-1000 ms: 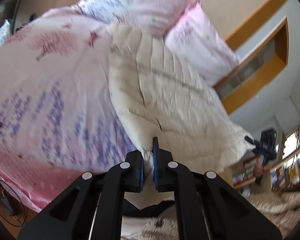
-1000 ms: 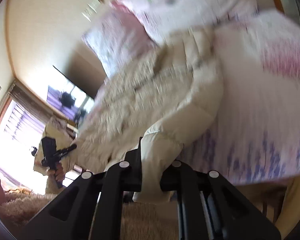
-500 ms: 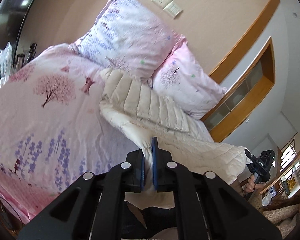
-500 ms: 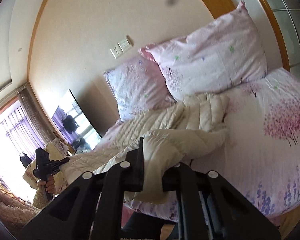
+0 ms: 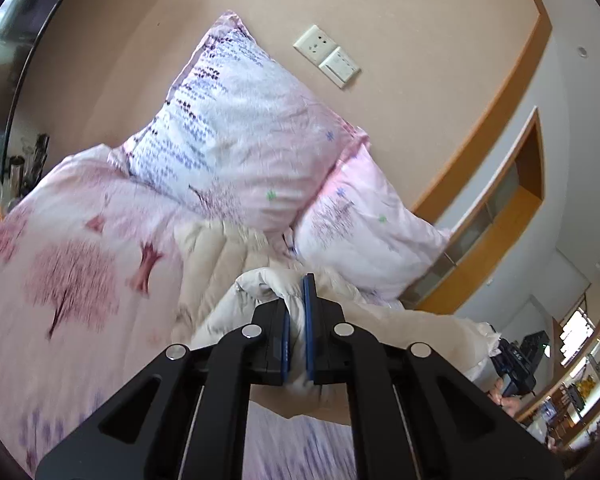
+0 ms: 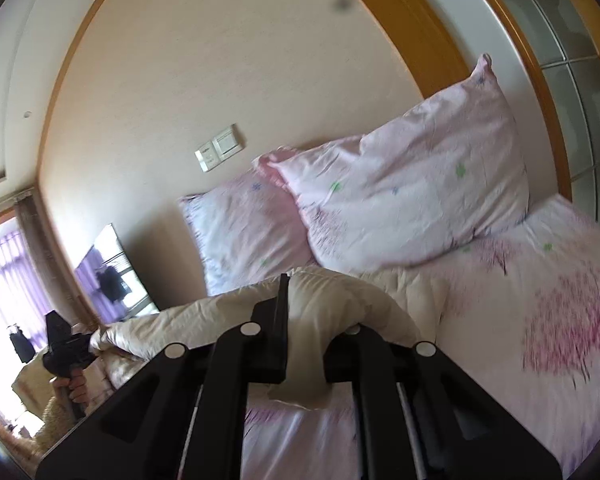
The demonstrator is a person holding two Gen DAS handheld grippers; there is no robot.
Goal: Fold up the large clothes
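Observation:
A cream quilted down jacket [image 5: 216, 264] lies on a pink flowered bed [image 5: 72, 280], its far end near the pillows. My left gripper [image 5: 296, 312] is shut on a bunched edge of the jacket and holds it up above the bed. My right gripper [image 6: 306, 316] is shut on another part of the jacket [image 6: 332, 300], which drapes over its right finger and hides that fingertip. The jacket stretches between the two grippers. The right gripper also shows at the right edge of the left wrist view [image 5: 516, 364]. The left gripper shows at the left of the right wrist view [image 6: 66, 348].
Two pink and white pillows [image 5: 236, 136] [image 5: 364, 236] lean on the beige wall with a socket plate [image 5: 326, 56]. A wooden-framed alcove [image 5: 512, 208] is to the right. A mirror [image 6: 112, 272] and a bright window [image 6: 0, 288] are to the left.
Both grippers have risen and moved toward the pillows with the jacket, carrying its near edge over the part lying on the bed. Both views now look higher, at the wall.

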